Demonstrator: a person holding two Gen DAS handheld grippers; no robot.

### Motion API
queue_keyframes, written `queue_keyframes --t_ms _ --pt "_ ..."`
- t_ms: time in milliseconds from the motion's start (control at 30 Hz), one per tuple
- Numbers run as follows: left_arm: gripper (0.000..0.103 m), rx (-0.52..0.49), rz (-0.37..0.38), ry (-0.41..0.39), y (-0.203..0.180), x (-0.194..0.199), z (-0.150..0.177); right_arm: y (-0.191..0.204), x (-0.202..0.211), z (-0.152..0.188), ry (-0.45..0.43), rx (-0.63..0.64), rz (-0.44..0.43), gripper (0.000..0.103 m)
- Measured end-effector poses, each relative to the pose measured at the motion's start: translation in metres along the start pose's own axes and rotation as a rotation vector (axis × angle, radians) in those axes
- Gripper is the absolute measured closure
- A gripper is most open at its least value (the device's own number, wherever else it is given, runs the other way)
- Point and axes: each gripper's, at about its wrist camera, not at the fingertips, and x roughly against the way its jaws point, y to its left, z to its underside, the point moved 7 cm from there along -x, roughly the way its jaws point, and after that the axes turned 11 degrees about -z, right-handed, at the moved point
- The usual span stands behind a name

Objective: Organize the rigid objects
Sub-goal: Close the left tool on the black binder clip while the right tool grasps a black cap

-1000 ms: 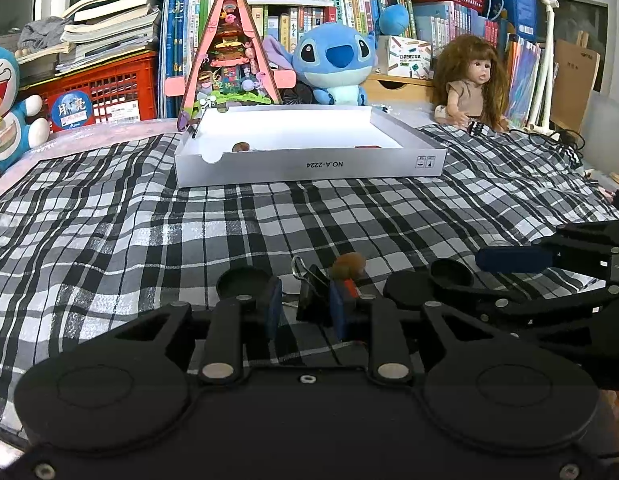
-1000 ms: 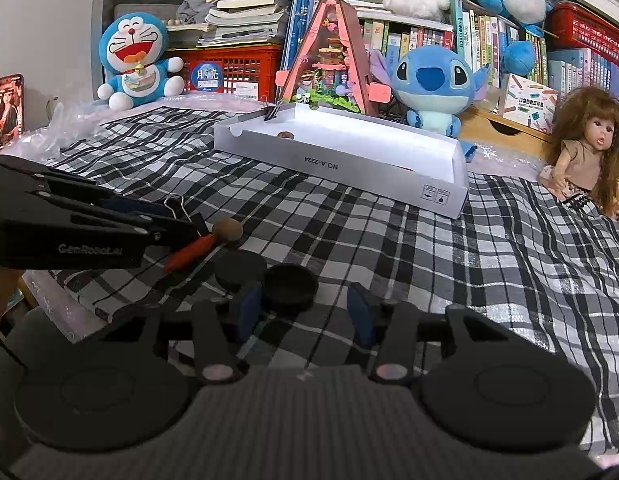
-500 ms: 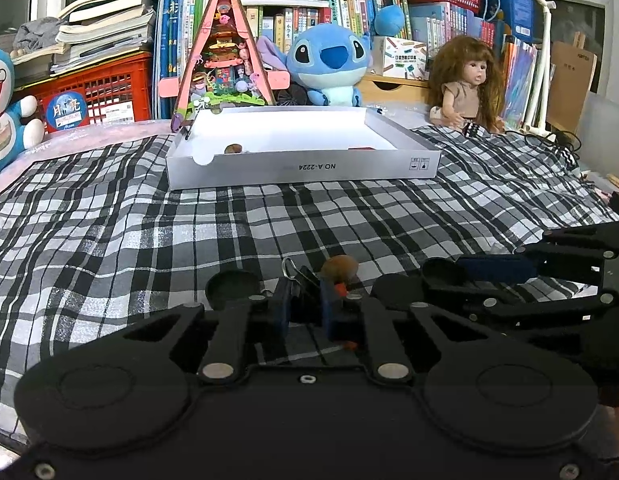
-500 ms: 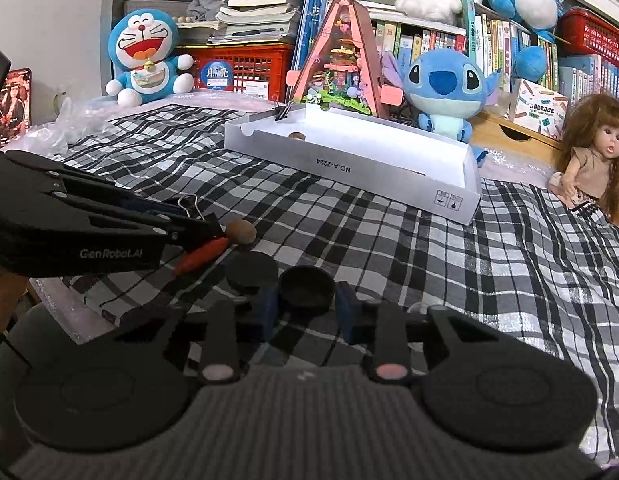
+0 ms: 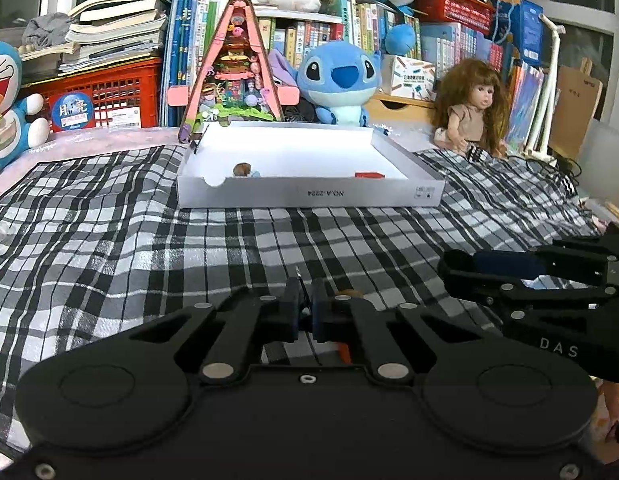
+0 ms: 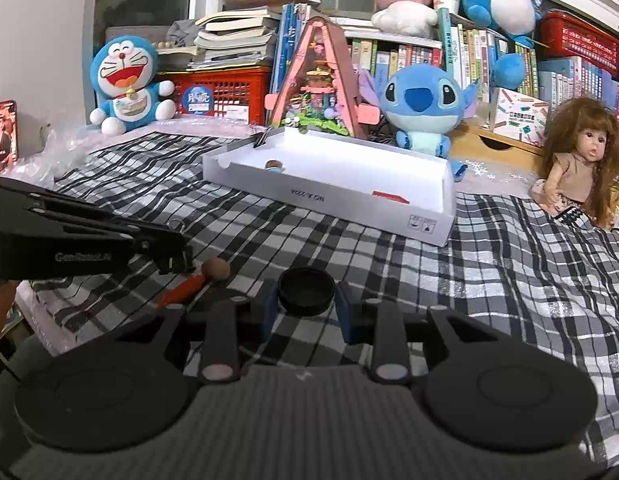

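Lying flat, mallet (image 6: 197, 280) head points boxward (image 6: 329, 196).

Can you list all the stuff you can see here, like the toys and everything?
white box: one, white, middle of the checked blanket
binder clip: one, black, between the left pads
black cap: one, black, between the right pads
mallet: one, orange handle, brown ball, on the blanket
Stitch plush: one, blue, behind the box
Doraemon plush: one, blue and white, far left
doll: one, brown hair, right
red crate: one, red, under books
left gripper: shut on the clip
right gripper: closed on the cap
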Motion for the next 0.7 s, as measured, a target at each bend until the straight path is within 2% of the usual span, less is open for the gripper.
queue_keyframes --t_ms 67,233,433,600,700 --pt "0.102 0.014 0.0 -0.001 0.004 -0.001 -0.005 -0.004 0.0 -0.003 -0.005 -0.009 0.007 0.066" --pt "0.102 0.026 -0.012 -0.013 0.009 -0.003 -0.014 -0.014 0.003 -0.011 -0.025 -0.041 0.019 0.066" --pt "0.102 0.023 -0.015 -0.006 0.011 -0.005 -0.011 -0.02 0.004 -0.016 -0.037 -0.055 0.031 0.066" --pt "0.095 -0.011 0.02 0.005 0.001 -0.003 0.0 -0.021 0.003 -0.014 -0.03 -0.06 0.033 0.066" --pt "0.091 -0.035 -0.003 0.001 -0.003 -0.005 0.006 -0.021 0.002 -0.012 -0.027 -0.06 0.032 0.066"
